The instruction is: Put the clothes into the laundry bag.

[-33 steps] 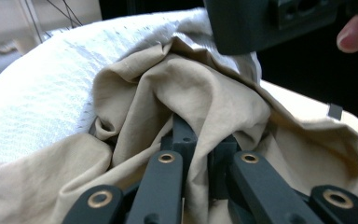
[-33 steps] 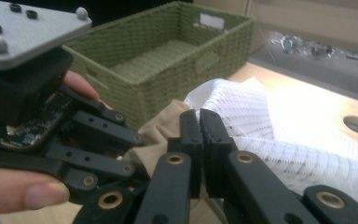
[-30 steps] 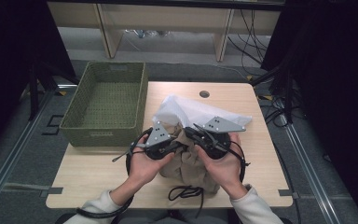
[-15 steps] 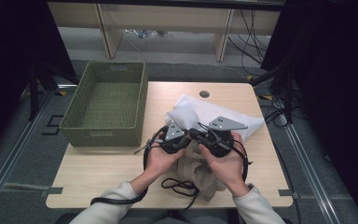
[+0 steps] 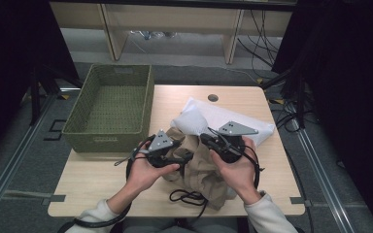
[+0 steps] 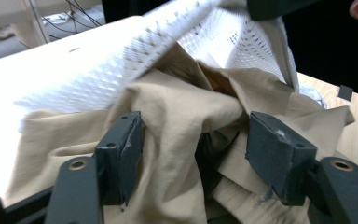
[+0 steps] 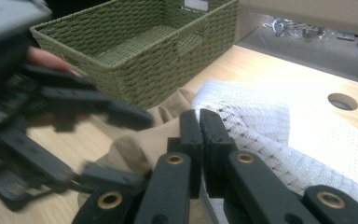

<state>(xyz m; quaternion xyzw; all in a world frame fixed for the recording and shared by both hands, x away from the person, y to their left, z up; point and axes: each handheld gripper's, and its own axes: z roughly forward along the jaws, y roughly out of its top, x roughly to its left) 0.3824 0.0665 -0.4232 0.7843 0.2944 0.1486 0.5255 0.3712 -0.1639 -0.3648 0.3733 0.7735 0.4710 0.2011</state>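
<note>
High view. A crumpled tan woven-cloth garment (image 5: 201,165) lies bunched on the pale wooden bench (image 5: 102,189), between the person's two hands at the near edge. Its long axis runs roughly from the near edge of the bench away toward the far side, and its far end tucks under a white perforated mesh fabric (image 5: 223,119) that spreads toward the far right corner. The left tongs (image 5: 187,156) point rightward into the tan garment; the right tongs (image 5: 205,140) point leftward into the same bunch from the opposite side. An olive-green woven rectangular basket (image 5: 111,109) stands at the left of the bench, apart from the cloth. A black cable (image 5: 187,196) loops on the bench near the garment's near end.

Left gripper view. The left tongs (image 6: 196,149) stand apart, having just been opening. A fold of the tan garment (image 6: 182,116) lies between the two black pads (image 6: 123,149); the left pad touches the cloth, the right pad stands just beside it, and neither presses. The white mesh fabric (image 6: 144,56) drapes over the garment beyond the pads.

Right gripper view. The right tongs (image 7: 199,135) are together, pads face to face. Whether a thin layer of cloth is caught between them cannot be told. The tan garment (image 7: 144,140) lies directly under and left of the tips; the white mesh fabric (image 7: 261,126) lies right of them. The green basket (image 7: 140,46) stands beyond.
</note>
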